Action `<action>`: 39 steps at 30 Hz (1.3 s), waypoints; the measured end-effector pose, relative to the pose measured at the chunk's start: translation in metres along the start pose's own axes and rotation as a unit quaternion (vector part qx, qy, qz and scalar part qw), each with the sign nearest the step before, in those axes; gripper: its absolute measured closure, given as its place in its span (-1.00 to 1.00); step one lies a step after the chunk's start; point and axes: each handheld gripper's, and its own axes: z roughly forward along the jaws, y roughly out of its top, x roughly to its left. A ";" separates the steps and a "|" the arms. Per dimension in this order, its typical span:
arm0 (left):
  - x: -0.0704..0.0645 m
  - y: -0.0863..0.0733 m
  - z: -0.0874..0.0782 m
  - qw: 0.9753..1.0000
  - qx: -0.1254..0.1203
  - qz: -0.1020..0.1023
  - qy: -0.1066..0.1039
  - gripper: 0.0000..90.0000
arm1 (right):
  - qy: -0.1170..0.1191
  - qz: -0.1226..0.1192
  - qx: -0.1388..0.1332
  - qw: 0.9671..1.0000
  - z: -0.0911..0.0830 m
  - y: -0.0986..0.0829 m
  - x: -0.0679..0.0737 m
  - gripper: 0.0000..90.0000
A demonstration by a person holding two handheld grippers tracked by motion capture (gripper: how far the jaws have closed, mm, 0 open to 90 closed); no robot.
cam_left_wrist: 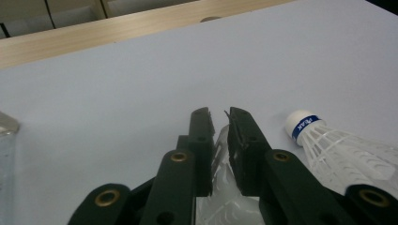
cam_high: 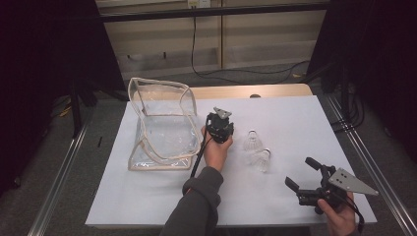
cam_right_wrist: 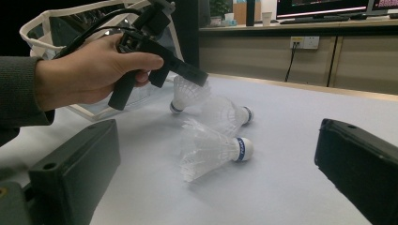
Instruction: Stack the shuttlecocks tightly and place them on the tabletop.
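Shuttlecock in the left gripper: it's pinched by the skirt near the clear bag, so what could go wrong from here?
1. The left gripper is shut on the shuttlecock's thin feathered skirt, not its cork; the skirt may crush or slip out on the lift.
2. Two loose shuttlecocks lie close beside it; a swing could knock them rolling.
3. The clear bag is soft and its rim sags, so the mouth may fold on entry. The right gripper is open and far off.

pouch [cam_high: 161, 125] left on table [cam_high: 295, 123] | two shuttlecocks [cam_high: 255, 150] right of it | third shuttlecock [cam_left_wrist: 225, 187] in left gripper [cam_high: 220, 129]
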 end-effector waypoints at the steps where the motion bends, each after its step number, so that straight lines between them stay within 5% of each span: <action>1: 0.000 0.000 0.001 1.000 0.000 0.005 -0.001 0.81 | 0.000 0.000 -0.001 1.000 0.000 0.000 0.000 -1.00; 15: -0.004 -0.003 0.012 1.000 0.006 0.023 -0.009 0.87 | -0.003 0.002 -0.004 1.000 -0.002 0.000 -0.002 -1.00; 27: -0.003 -0.002 0.010 1.000 0.002 0.002 -0.020 0.55 | -0.001 0.001 -0.003 1.000 -0.002 0.000 -0.002 -1.00; 39: -0.004 0.001 0.006 0.999 -0.009 -0.009 -0.032 0.48 | 0.000 0.001 0.001 1.000 -0.001 0.000 -0.002 -1.00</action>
